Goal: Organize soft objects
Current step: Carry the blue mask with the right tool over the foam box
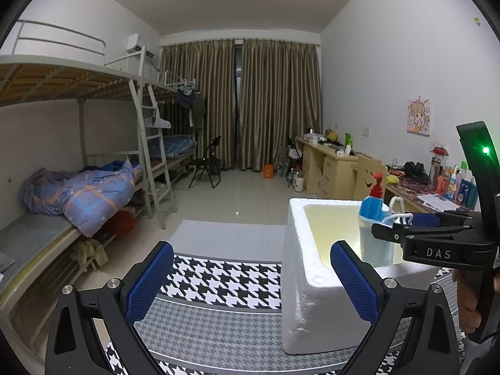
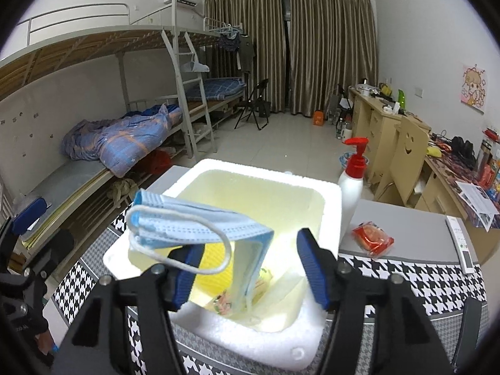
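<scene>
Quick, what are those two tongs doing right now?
Left tongs: open, holding nothing.
Right tongs: open; mask draped on one finger, over the foam box.

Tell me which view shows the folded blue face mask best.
The right wrist view: the folded blue face mask spreads across it, draped over the white foam box. The left wrist view catches only its edge-on side.
</scene>
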`<state>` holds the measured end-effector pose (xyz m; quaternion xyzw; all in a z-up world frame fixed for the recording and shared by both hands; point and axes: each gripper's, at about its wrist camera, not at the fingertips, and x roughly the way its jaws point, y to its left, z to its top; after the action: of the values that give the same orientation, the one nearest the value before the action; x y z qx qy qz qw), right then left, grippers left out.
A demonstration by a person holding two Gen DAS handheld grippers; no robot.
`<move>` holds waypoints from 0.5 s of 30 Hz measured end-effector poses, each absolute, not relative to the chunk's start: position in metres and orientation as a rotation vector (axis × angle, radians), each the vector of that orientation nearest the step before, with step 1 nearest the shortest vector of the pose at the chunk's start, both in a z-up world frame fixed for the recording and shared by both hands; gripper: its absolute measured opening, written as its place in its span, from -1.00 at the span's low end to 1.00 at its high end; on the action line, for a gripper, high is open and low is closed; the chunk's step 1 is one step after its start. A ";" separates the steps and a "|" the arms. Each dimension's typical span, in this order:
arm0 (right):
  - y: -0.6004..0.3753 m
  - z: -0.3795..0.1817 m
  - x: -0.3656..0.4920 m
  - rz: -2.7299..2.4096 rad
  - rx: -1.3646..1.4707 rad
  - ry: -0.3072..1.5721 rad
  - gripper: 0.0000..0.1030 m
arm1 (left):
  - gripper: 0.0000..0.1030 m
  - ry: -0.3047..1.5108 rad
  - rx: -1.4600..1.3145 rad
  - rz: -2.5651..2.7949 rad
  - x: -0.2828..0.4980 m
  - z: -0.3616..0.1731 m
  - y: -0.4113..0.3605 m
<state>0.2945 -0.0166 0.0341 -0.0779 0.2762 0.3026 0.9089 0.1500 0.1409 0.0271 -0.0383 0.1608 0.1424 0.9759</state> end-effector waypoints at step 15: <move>-0.050 0.052 0.275 0.638 -0.113 0.524 0.57 | 0.96 0.311 -0.070 0.268 0.145 0.033 0.134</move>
<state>0.2751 -0.0504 0.0516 -0.0548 0.2543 0.3097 0.9145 0.1450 0.1342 0.0329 -0.0346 0.1545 0.1331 0.9784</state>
